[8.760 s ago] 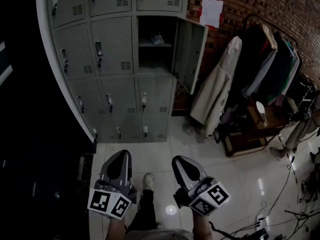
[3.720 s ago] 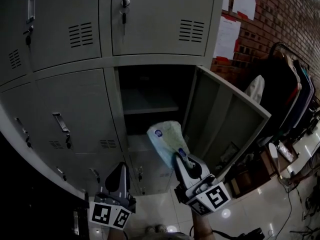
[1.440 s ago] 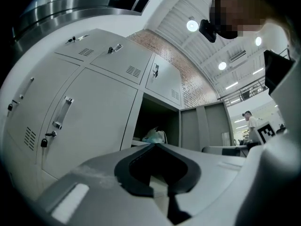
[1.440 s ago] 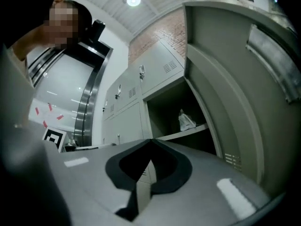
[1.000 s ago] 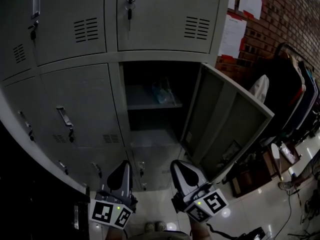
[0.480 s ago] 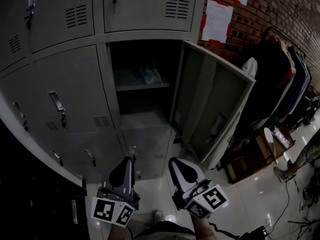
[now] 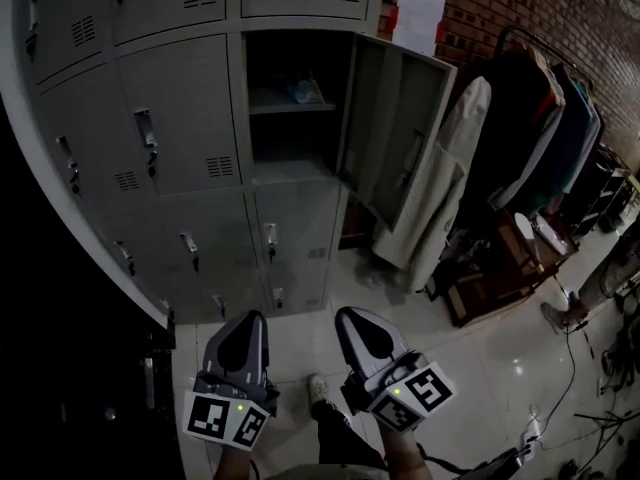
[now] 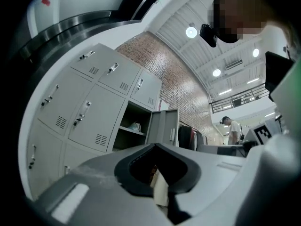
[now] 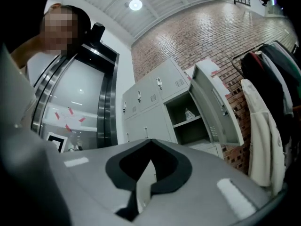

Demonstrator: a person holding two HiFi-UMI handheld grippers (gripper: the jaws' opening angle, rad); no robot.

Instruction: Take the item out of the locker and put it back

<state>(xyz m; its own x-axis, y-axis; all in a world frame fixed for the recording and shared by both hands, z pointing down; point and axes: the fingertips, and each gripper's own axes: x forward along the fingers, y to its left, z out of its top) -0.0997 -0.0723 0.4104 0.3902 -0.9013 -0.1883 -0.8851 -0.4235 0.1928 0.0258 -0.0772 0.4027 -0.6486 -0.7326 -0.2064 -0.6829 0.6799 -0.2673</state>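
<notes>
the small pale crumpled plastic bag (image 7: 305,90) lies on the upper shelf inside the open grey metal locker (image 7: 292,170). both hand-held tools hang low, well below and apart from that locker, and the left gripper (image 7: 247,320) and right gripper (image 7: 350,318) each have their jaws clenched together on nothing. the put-back looks done, but the locker's grey door (image 7: 400,118) stands swung out to its right near a hanging cream coat (image 7: 450,168), so a hard shove shut could jolt the light bag off the shelf or trap the fabric.

The shelved item (image 7: 305,91) is too small to identify.
</notes>
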